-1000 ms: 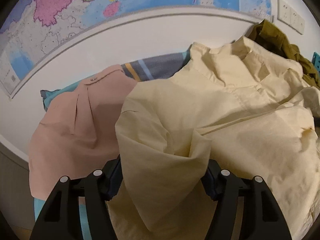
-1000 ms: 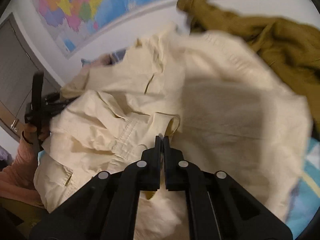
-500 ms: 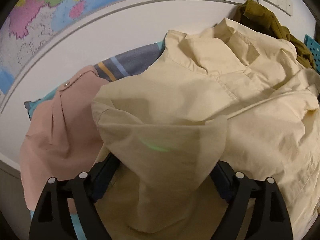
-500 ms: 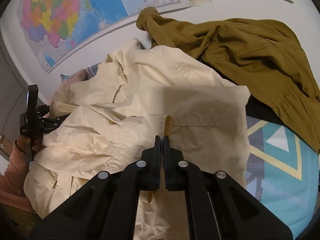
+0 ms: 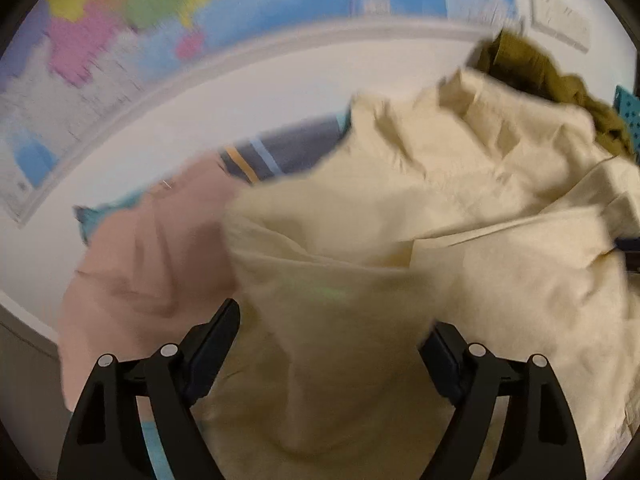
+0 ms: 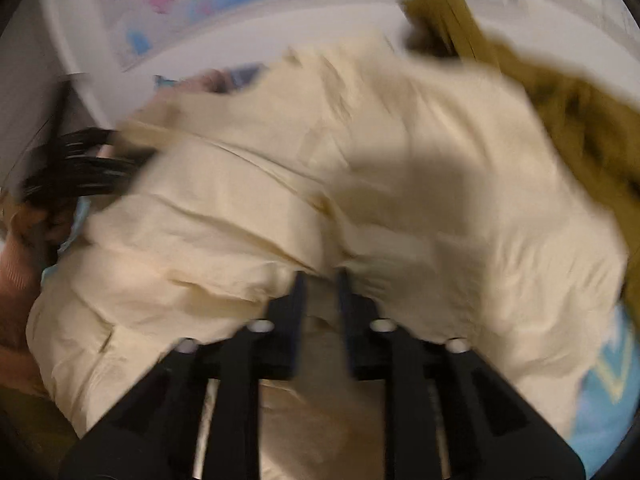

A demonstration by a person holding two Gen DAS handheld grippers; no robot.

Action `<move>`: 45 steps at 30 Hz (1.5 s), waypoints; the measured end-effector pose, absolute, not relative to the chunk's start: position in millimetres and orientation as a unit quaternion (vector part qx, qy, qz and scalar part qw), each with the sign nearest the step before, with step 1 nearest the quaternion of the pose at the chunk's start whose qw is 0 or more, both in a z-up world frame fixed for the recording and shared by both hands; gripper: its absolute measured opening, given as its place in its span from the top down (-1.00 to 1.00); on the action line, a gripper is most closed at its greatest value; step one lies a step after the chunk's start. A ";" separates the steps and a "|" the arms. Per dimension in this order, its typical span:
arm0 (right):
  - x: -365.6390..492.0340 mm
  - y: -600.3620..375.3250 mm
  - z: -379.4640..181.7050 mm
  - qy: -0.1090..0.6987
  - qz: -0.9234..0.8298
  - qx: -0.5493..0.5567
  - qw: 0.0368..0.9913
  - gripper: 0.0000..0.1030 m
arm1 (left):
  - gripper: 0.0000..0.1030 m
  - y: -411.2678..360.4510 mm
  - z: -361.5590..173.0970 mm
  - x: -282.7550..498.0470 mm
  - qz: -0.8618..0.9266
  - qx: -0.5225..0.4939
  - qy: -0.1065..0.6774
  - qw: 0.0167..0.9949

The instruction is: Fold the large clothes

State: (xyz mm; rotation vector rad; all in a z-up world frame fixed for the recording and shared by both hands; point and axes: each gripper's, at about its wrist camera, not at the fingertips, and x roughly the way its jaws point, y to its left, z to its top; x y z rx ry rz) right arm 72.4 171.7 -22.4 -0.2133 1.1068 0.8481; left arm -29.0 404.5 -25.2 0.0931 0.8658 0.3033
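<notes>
A large cream shirt (image 5: 460, 220) lies crumpled across the surface and fills both views; it also shows in the right wrist view (image 6: 360, 184). My left gripper (image 5: 332, 328) is open wide, and a bunched fold of the shirt lies between its fingers without being clamped. My right gripper (image 6: 320, 284) has its jaws a narrow gap apart, with cream cloth draped between and over the fingertips. Both views are motion-blurred. The left gripper also shows at the left edge of the right wrist view (image 6: 80, 160).
A pink garment (image 5: 148, 256) lies left of the shirt. An olive-brown garment (image 6: 560, 92) lies at the back right. A patterned blue cloth (image 5: 280, 156) covers the surface. A wall map (image 5: 160, 20) hangs behind. A sleeved arm (image 6: 16, 280) shows at left.
The right gripper's jaws were shut and now stand a narrow gap apart. The left gripper stays open with the fold between its fingers. Both cameras moved, blurring the views.
</notes>
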 end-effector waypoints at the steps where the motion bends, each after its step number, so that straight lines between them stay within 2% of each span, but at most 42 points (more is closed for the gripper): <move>1: 74.3 166.7 -21.2 0.512 0.391 -0.082 0.761 0.85 | -0.61 405.3 -15.8 -42.3 0.150 0.041 0.402 0.903; 2: 73.0 160.1 -13.8 0.506 0.398 -0.069 0.762 0.79 | -0.62 407.1 -9.6 -52.9 0.147 0.033 0.391 0.908; 3: 69.8 154.4 -5.3 0.496 0.404 -0.063 0.766 0.59 | -0.67 409.6 -2.2 -69.0 0.137 0.017 0.379 0.915; 4: 64.7 146.2 5.0 0.484 0.408 -0.054 0.772 0.16 | -0.69 411.7 2.0 -81.8 0.127 0.005 0.373 0.919; 5: 57.8 131.6 19.6 0.469 0.413 -0.036 0.779 0.00 | -0.70 414.1 5.6 -95.3 0.117 -0.005 0.368 0.922; 8: 43.4 93.8 45.2 0.447 0.420 -0.006 0.790 -0.09 | -0.77 413.8 3.1 -138.5 0.092 -0.041 0.366 0.925; 10: 34.3 54.4 52.1 0.446 0.402 0.021 0.799 -0.36 | -0.78 414.6 -6.1 -161.1 0.072 -0.072 0.375 0.922; 15: 12.4 -16.3 27.1 0.483 0.368 0.063 0.792 -0.60 | -0.78 412.7 -48.4 -209.3 0.038 -0.153 0.416 0.896; 19: -10.9 -58.2 -1.8 0.515 0.370 0.109 0.766 -0.64 | -0.78 406.7 -67.2 -235.6 -0.007 -0.208 0.428 0.880; 28: -44.9 -58.1 -25.7 0.509 0.420 0.148 0.736 -0.74 | -0.86 377.4 -76.7 -248.0 -0.081 -0.223 0.448 0.862; 33: -56.5 -33.9 -28.3 0.500 0.462 0.121 0.723 -0.71 | -0.86 358.2 -80.7 -241.4 -0.127 -0.236 0.445 0.855; 36: -55.7 -16.9 -34.5 0.504 0.481 0.123 0.707 -0.29 | -0.86 346.8 -81.1 -232.2 -0.129 -0.241 0.442 0.854; 37: -54.2 -13.3 -36.4 0.506 0.483 0.128 0.703 -0.01 | -0.71 345.0 -80.6 -229.7 -0.122 -0.243 0.441 0.855; 40: -48.9 -16.4 -41.4 0.509 0.485 0.173 0.690 0.42 | 0.04 354.8 -82.0 -226.8 -0.095 -0.272 0.451 0.845; 43: -56.8 -23.9 -26.6 0.485 0.498 0.191 0.693 0.66 | 0.48 367.4 -76.3 -233.8 -0.084 -0.300 0.448 0.838; 45: -66.4 -27.3 -4.4 0.458 0.516 0.193 0.698 0.70 | 0.60 372.6 -69.9 -237.4 -0.081 -0.309 0.442 0.839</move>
